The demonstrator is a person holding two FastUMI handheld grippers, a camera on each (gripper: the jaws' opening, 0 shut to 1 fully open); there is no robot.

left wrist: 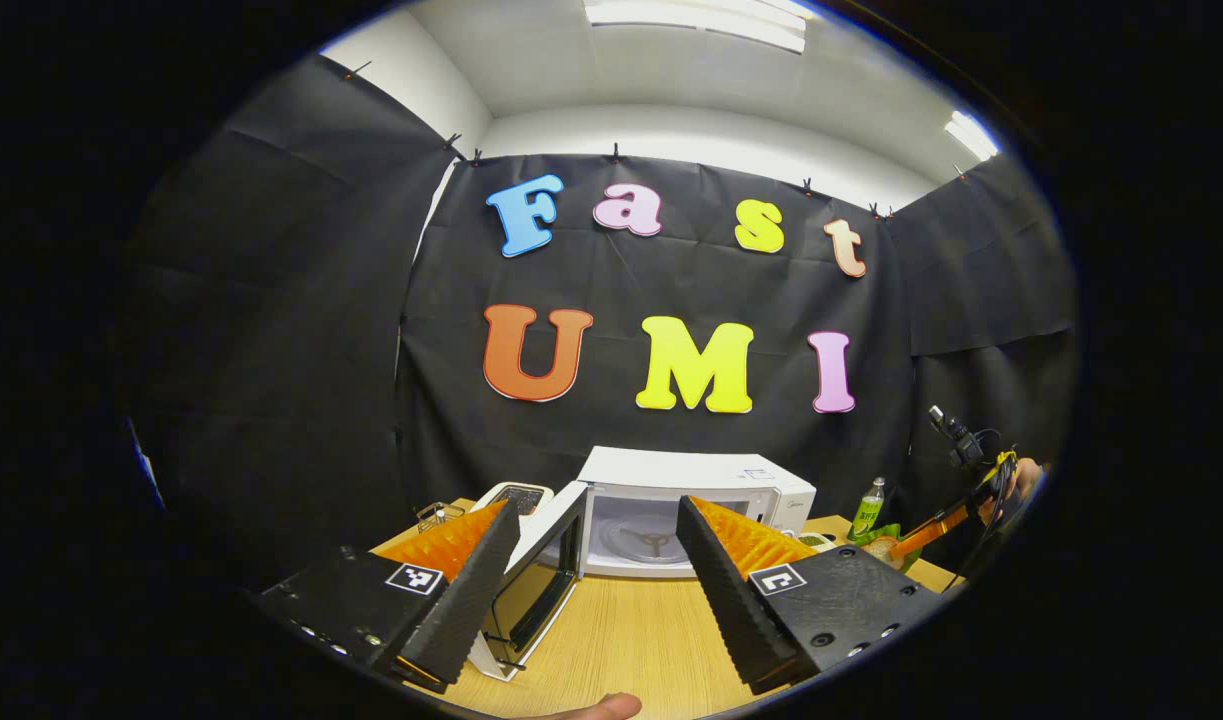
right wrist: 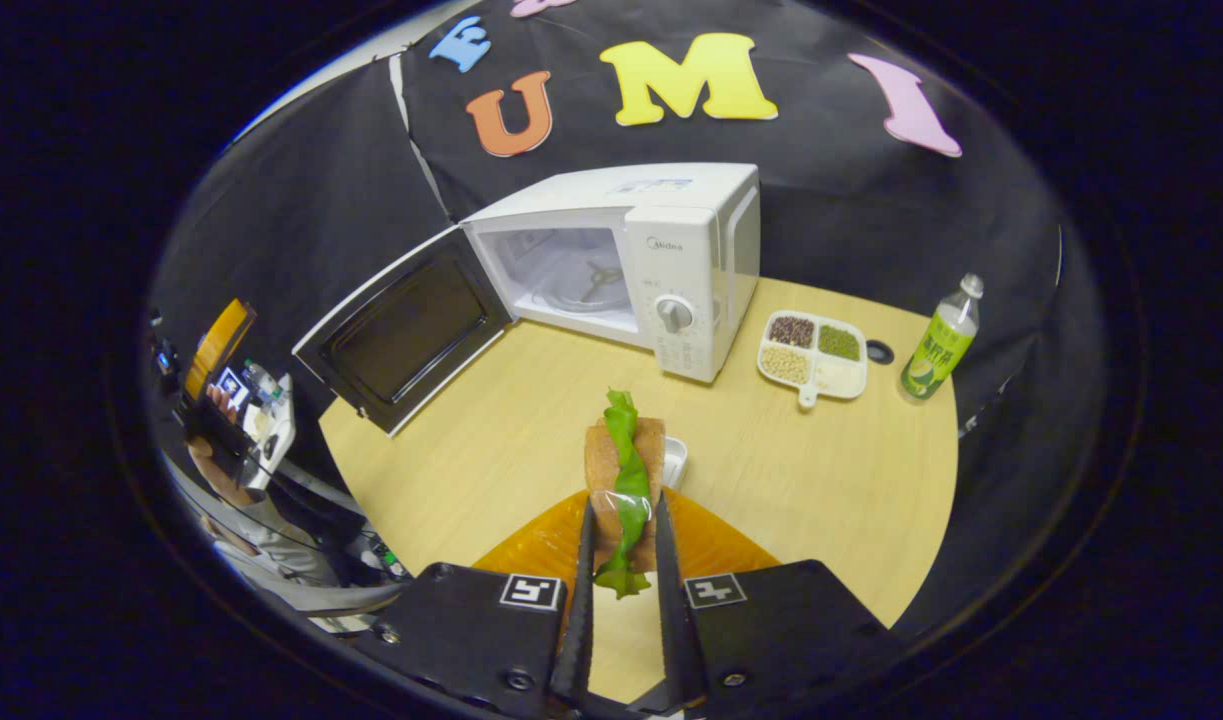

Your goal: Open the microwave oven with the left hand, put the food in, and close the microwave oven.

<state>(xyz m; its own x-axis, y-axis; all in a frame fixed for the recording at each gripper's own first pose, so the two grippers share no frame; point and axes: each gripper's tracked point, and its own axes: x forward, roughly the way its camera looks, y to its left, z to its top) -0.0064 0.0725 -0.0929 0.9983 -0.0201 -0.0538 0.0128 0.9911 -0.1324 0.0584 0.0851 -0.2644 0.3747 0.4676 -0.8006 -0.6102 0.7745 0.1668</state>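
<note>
Microwave (right wrist: 611,270) sits door-open at the bench's (right wrist: 791,470) far side, ahead-left of the right tongs (right wrist: 621,560), which grip the sandwich (right wrist: 626,470) lengthwise toward it; left tongs (left wrist: 596,570) gape empty.

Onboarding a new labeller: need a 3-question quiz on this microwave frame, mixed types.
1. True or false: the white microwave oven's door is shut.
2. The right gripper holds: A) the green-labelled plastic bottle B) the bread-and-lettuce sandwich C) nothing
3. Fill in: the left gripper is ___ (open/shut).

Key: 1 false, the door is swung open. 2 B. 3 open, nothing between its fingers.
</note>
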